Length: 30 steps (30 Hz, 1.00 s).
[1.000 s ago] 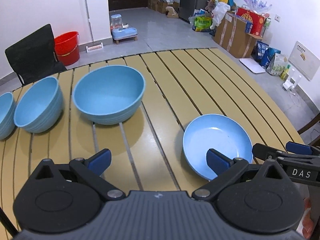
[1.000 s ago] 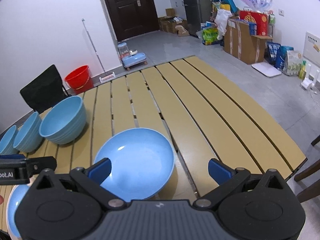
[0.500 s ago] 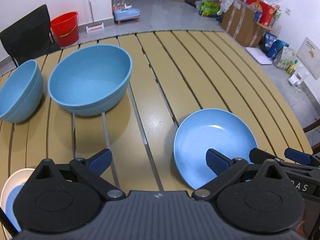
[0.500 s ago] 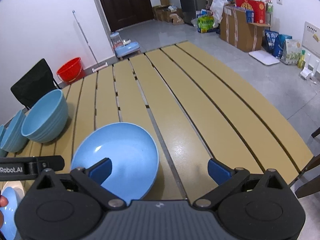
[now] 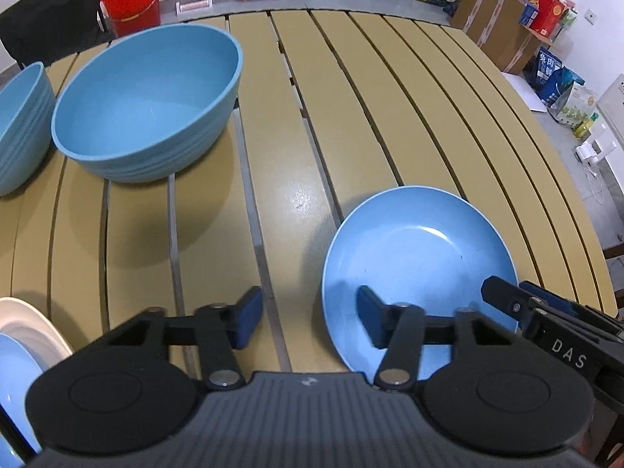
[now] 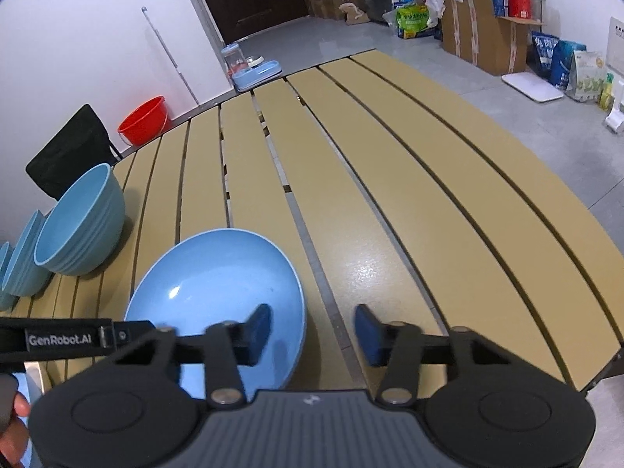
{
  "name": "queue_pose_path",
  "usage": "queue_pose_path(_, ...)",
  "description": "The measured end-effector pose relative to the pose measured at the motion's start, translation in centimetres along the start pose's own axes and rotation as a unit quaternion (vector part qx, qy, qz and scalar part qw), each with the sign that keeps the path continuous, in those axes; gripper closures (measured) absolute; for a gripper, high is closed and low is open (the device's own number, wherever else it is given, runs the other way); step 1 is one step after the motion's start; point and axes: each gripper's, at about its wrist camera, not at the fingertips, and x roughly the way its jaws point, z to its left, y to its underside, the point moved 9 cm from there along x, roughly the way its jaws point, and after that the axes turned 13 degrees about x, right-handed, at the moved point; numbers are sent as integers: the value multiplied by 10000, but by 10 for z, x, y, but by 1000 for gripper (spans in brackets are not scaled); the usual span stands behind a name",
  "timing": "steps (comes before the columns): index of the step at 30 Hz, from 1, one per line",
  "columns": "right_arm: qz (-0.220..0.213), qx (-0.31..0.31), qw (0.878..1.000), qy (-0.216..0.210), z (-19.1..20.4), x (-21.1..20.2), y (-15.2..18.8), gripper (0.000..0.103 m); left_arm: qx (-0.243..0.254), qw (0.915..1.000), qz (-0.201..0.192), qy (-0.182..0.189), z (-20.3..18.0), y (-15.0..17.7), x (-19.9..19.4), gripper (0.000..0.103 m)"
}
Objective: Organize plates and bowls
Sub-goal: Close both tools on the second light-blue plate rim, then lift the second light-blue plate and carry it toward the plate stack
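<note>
A blue plate (image 5: 419, 253) lies on the slatted table near its front right; it also shows in the right wrist view (image 6: 218, 288). My left gripper (image 5: 310, 318) is open, its right finger over the plate's left rim, its left finger over bare table. My right gripper (image 6: 312, 331) is open, its left finger over the plate's right rim. A large blue bowl (image 5: 148, 101) stands at the back left, with a second blue bowl (image 5: 19, 124) beside it. Both show in the right wrist view (image 6: 80, 222) (image 6: 21, 265).
A white plate with a blue plate on it (image 5: 23, 335) sits at the front left corner. The tan slatted table (image 6: 409, 195) stretches right to its edge. A black chair (image 5: 50, 11) and red bucket (image 5: 132, 0) stand behind the table.
Both grippers have narrowed from wide open to partly open and moved closer to the blue plate. The left view has tilted down toward the table.
</note>
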Motion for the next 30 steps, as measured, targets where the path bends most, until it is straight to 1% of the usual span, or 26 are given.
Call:
queue_pose_path(1, 19, 5, 10000, -20, 0, 1, 0, 69, -14, 10000, 13, 15, 0, 0, 1, 61)
queue_pose_path(2, 43, 11, 10000, -50, 0, 2, 1, 72, -30, 10000, 31, 45, -1, 1, 2, 70)
queue_pose_path(3, 69, 31, 9999, -84, 0, 2, 2, 79, -41, 10000, 61, 57, -1, 1, 3, 74)
queue_pose_path(4, 87, 70, 9999, -116, -1, 2, 1, 88, -54, 9999, 85, 86, 0, 1, 5, 81)
queue_pose_path(5, 115, 121, 9997, -157, -1, 3, 1, 91, -64, 9999, 76, 132, -1, 2, 5, 87)
queue_pose_path(7, 155, 235, 9990, -345, 0, 3, 1, 98, -40, 9998, 68, 159, -5, 1, 4, 95)
queue_pose_path(8, 160, 266, 9987, -393, 2, 3, 1, 99, -21, 9999, 70, 138, -7, 2, 3, 95)
queue_pose_path(11, 127, 228, 9991, -340, 4, 3, 2, 99, 62, 10000, 28, 51, -9, 1, 1, 95)
queue_pose_path(15, 94, 280, 9989, -352, 1, 2, 1, 99, 89, 9999, 24, 98, -11, 1, 2, 95)
queue_pose_path(19, 51, 292, 9989, -365, 2, -1, 1, 99, 116, 9999, -52, 58, -12, 1, -4, 95)
queue_pose_path(30, -173, 310, 9984, -437, 2, -29, -3, 99, 210, 9994, -264, 27, -22, 1, -32, 95)
